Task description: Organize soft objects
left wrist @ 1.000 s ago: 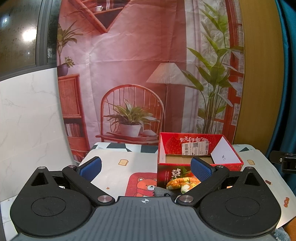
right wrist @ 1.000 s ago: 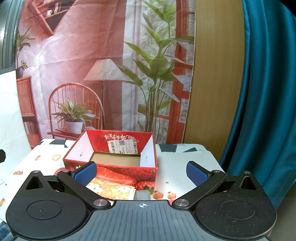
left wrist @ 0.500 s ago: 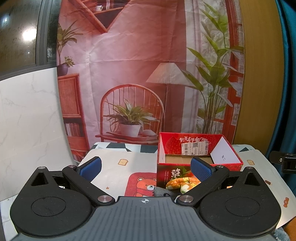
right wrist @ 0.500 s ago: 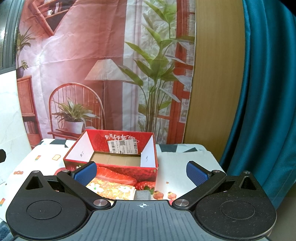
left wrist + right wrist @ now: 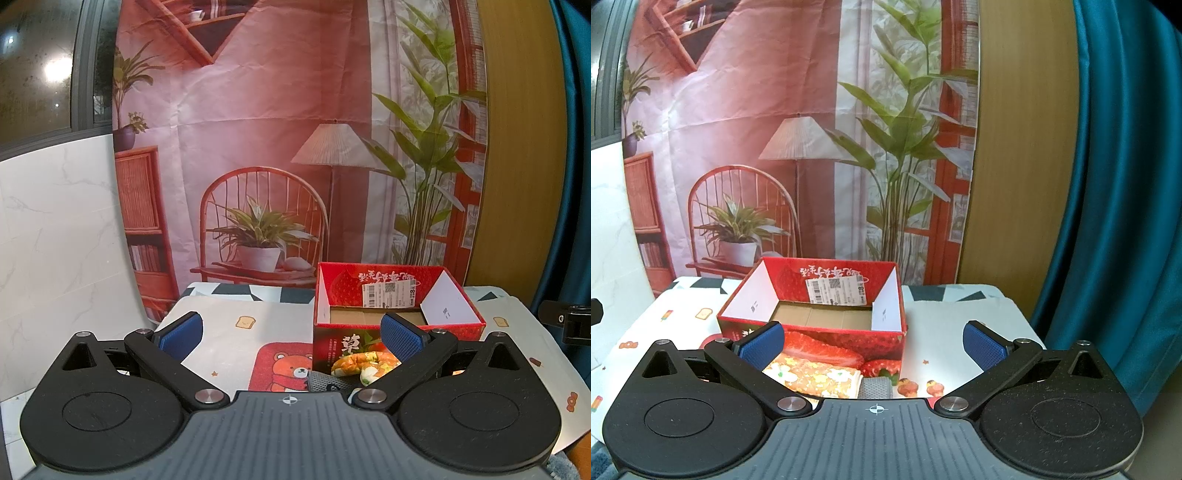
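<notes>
I have both pairs of jaws spread wide with nothing between the pads. On the left gripper [image 5: 291, 332] the blue pads frame a bare stretch of the printed tablecloth [image 5: 229, 332], and on the right gripper [image 5: 873, 345] they frame the near wall of the red strawberry box [image 5: 846, 338]

The soft things lie low, just past my fingertips and close to the near edge of the table. From the right wrist I see a floral padded piece [image 5: 816, 380] lying flat against the foot of the box's near wall, just inside my left pad, with a small grey knitted piece [image 5: 875, 387] touching its right end. From the left wrist the same cluster shows as a rolled floral piece [image 5: 364, 363] tucked by my right pad, the grey knit [image 5: 327, 382] beside it

I judge them light, limp and easily squashed, neither fragile nor slippery. I would pinch the floral one across its folded thickness near the middle, so the ends sag evenly instead of unrolling

The box stands open and empty toward the middle of the table, its cardboard floor bare, directly beyond the soft pieces
</notes>
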The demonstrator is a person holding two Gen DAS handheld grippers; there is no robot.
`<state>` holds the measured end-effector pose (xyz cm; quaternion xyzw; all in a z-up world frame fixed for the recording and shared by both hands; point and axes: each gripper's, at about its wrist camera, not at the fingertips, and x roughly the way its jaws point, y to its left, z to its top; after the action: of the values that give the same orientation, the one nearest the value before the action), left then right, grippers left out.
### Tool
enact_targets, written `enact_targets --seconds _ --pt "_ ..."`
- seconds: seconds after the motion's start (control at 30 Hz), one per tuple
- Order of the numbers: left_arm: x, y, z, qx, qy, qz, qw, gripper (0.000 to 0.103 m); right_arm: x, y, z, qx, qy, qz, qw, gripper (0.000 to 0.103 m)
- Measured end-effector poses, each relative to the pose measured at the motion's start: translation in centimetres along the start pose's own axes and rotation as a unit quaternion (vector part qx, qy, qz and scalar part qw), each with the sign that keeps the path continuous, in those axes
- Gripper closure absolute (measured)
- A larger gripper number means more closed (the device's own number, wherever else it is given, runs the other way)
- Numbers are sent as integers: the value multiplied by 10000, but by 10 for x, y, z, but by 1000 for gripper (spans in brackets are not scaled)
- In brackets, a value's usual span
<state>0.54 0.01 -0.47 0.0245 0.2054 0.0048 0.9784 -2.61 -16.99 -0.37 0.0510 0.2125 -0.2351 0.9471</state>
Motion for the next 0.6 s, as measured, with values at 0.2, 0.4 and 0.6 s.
enact_targets --seconds 0.2,0.4,0.6 --pt "2 4 0 -98 66 49 9999 0 0 0 0 15 -7 13 10000 0" --pt "8 3 -1 -89 138 64 9998 0 1 -3 -1 169 -39 201 9996 0" --pt "27 1 -5 15 219 -84 9997 0 14 -14 -6 433 -95 631 9970 0"
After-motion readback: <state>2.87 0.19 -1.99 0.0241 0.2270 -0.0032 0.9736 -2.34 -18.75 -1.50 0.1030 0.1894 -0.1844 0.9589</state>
